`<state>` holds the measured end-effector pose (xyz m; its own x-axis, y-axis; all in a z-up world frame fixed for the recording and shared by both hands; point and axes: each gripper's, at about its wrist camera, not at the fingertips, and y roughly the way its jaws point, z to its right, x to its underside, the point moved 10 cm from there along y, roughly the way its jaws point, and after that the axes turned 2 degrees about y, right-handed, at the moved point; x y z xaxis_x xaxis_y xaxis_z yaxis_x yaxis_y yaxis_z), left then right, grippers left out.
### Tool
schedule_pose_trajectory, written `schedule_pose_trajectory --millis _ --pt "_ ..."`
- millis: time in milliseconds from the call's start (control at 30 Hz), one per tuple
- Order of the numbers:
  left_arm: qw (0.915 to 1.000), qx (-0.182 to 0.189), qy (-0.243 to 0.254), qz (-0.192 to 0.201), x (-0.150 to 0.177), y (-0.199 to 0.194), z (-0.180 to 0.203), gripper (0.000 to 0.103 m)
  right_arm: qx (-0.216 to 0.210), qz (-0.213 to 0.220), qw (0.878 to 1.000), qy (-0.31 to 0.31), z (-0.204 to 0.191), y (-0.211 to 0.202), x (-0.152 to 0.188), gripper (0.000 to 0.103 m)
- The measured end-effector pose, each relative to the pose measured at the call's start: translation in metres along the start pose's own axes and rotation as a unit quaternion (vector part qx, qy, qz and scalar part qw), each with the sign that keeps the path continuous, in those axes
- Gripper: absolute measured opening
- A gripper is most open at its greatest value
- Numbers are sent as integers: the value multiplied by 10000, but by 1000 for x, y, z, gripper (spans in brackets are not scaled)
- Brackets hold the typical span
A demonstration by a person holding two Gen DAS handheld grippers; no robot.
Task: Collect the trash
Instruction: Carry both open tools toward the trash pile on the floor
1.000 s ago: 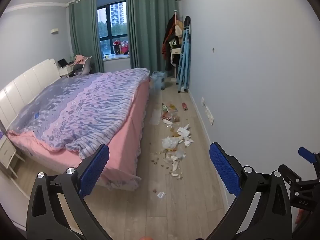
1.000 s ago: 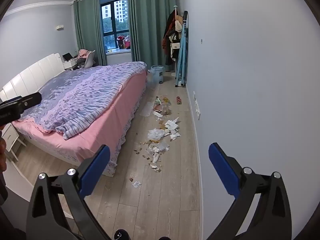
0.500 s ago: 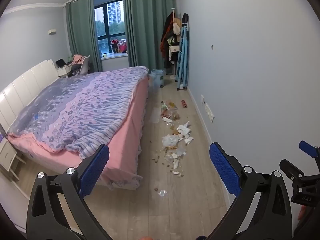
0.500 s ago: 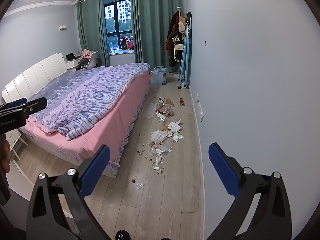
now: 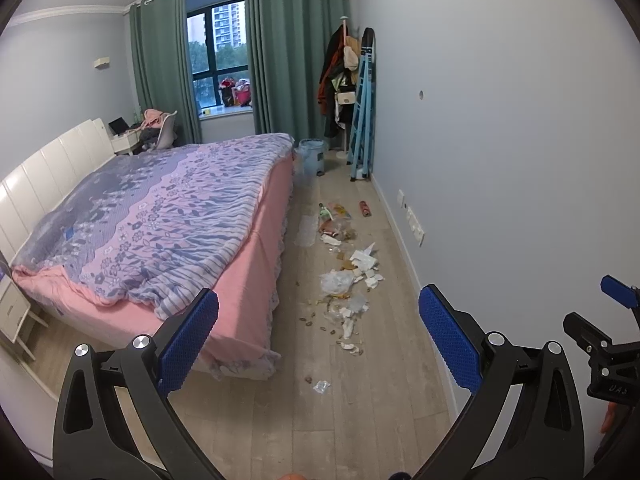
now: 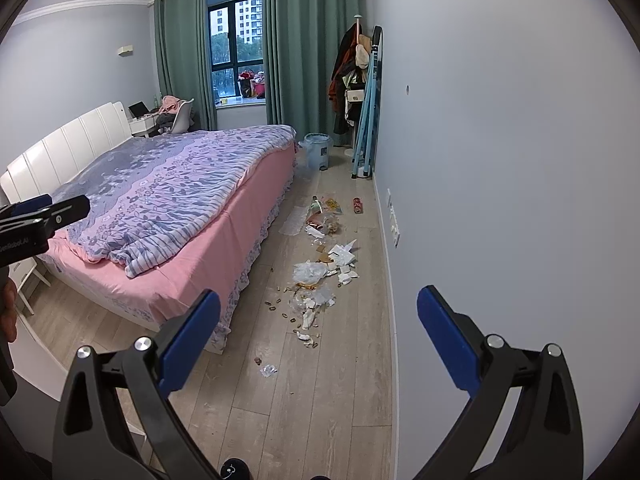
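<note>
Both tongs, left gripper [image 5: 318,332] and right gripper [image 6: 318,330], hanging wide open, gripping nothing. Trash [image 5: 344,276] lying well ahead on floor [image 5: 360,420], strewn lengthwise between bed [image 5: 160,216] and wall [image 5: 500,160]; nearest scrap [image 6: 268,370] about equally reachable.

Right tongs [image 5: 618,344] cut off by right edge in left wrist view, jaw state not readable there. Left tongs [image 6: 40,220] cut by left edge in right wrist view. Far floor litter [image 6: 320,256]: small bits too small to ID. Bed [image 5: 160,224] near corner hidden behind pads.
</note>
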<state>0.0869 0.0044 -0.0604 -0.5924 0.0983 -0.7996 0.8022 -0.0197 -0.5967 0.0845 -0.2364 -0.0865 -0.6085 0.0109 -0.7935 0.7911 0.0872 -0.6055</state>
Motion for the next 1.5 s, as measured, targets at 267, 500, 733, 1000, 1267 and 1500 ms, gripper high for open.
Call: schedule_pose_trajectory --millis 267,500,733,1000,1267,1500 --pt "10000 -28 7 5 1 -3 1 97 45 69 10000 -24 2 -5 -3 96" --pt "10000 -27 34 12 1 -5 1 97 36 65 10000 -21 7 -7 -5 96" --pt "10000 -45 46 -25 3 -8 1 97 24 71 10000 -21 10 -9 -8 96" --pt "9999 -52 99 -66 6 -13 4 97 -11 11 10000 -33 10 -6 -5 96" --pt "9999 -32 98 -80 9 -10 11 97 -51 44 10000 -25 9 -4 -4 96" --pt "9997 152 -172 -47 14 -8 8 97 -221 -47 9997 -104 -2 4 3 96"
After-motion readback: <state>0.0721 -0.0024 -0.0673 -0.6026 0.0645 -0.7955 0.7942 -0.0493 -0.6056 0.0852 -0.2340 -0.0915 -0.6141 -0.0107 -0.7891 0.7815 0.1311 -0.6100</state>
